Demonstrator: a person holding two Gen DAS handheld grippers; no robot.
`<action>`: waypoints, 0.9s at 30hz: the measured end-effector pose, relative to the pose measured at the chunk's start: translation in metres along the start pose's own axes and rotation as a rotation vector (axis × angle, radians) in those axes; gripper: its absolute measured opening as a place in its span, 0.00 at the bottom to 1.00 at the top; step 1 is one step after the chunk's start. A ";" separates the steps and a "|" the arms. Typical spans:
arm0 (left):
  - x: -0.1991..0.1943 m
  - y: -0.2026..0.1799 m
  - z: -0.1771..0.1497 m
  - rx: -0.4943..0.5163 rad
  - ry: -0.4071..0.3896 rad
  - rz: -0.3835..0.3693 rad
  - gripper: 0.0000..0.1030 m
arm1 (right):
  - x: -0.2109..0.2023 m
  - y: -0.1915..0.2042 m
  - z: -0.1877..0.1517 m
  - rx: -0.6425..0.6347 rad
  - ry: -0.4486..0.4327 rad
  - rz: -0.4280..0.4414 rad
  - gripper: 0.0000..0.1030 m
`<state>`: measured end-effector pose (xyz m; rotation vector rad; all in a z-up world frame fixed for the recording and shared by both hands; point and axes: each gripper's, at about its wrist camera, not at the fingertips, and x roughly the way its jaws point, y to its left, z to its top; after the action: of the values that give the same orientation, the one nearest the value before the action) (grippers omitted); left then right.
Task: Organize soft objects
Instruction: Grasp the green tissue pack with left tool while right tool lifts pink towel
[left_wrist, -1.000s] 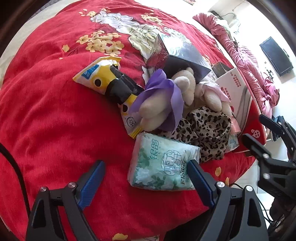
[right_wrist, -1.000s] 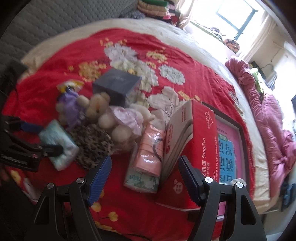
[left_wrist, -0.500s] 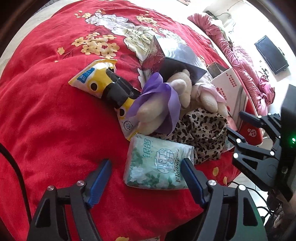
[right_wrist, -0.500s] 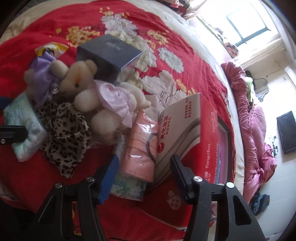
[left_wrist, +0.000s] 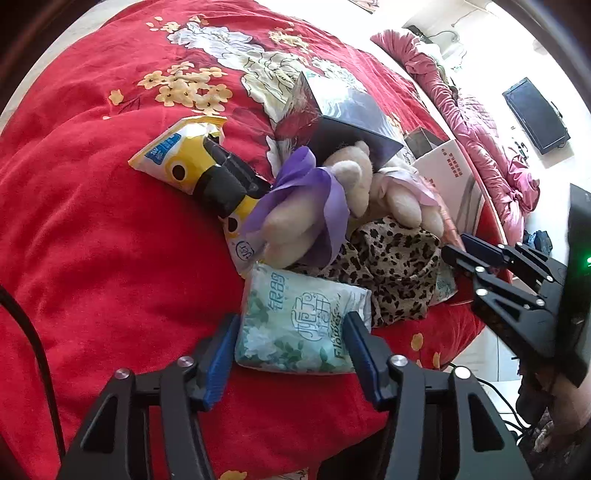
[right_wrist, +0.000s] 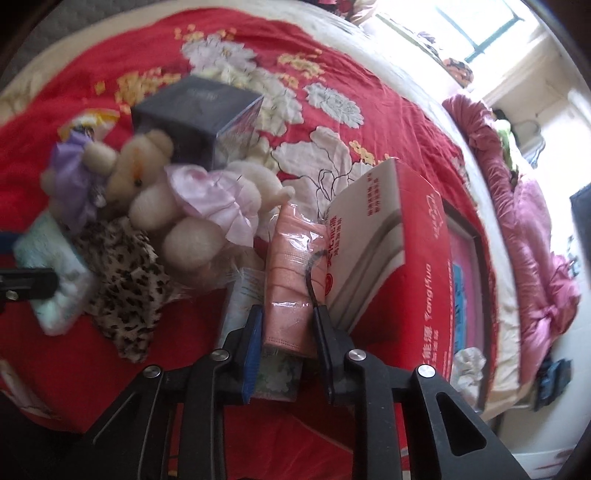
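Velvet, plush red and printed with yellow and white blossoms, covers the bed (left_wrist: 92, 240) under a heap of soft things.

In the left wrist view, at 10 o'clock of the heap lies a crinkled yellow snack bag (left_wrist: 192, 162), glossy foil with a black band. At the centre a cream plush bear (left_wrist: 303, 218) wears a shiny purple ribbon; above it, at 12 o'clock, stands a dark, hard-edged box (left_wrist: 347, 122) with a reflective skin. A limp leopard-print cloth (left_wrist: 395, 273) spreads at 3 o'clock of the bear. At 6 o'clock, a pillow-shaped tissue pack (left_wrist: 299, 325) in green flowered film sits between the blue-padded fingers of the left gripper (left_wrist: 290, 350); its jaws are closing, both pads touching the pack's sides.

In the right wrist view, a second bear (right_wrist: 199, 206) in a pink satin frill lies at 9 o'clock. At the centre, a flat stack of pink masks (right_wrist: 291, 273) in a clear crackly sleeve leans against a stiff red and white carton (right_wrist: 410, 254) at 3 o'clock. The right gripper (right_wrist: 286, 350) is closing, its pads pressing the sleeve's lower end. Under the sleeve lies another flowered tissue pack (right_wrist: 240, 299). Whether the carton or the dark box holds anything cannot be told.
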<state>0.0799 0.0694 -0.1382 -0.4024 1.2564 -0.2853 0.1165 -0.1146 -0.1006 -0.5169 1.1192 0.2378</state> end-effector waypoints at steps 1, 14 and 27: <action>-0.001 0.000 0.000 -0.006 -0.004 -0.005 0.51 | -0.004 -0.006 -0.001 0.039 -0.006 0.045 0.26; -0.024 -0.004 -0.007 -0.017 -0.045 -0.010 0.46 | -0.035 -0.041 -0.021 0.260 -0.060 0.259 0.26; -0.080 -0.046 -0.006 0.080 -0.161 0.071 0.46 | -0.079 -0.045 -0.021 0.232 -0.153 0.274 0.26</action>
<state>0.0509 0.0616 -0.0504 -0.3047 1.0955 -0.2373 0.0853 -0.1581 -0.0240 -0.1356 1.0499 0.3740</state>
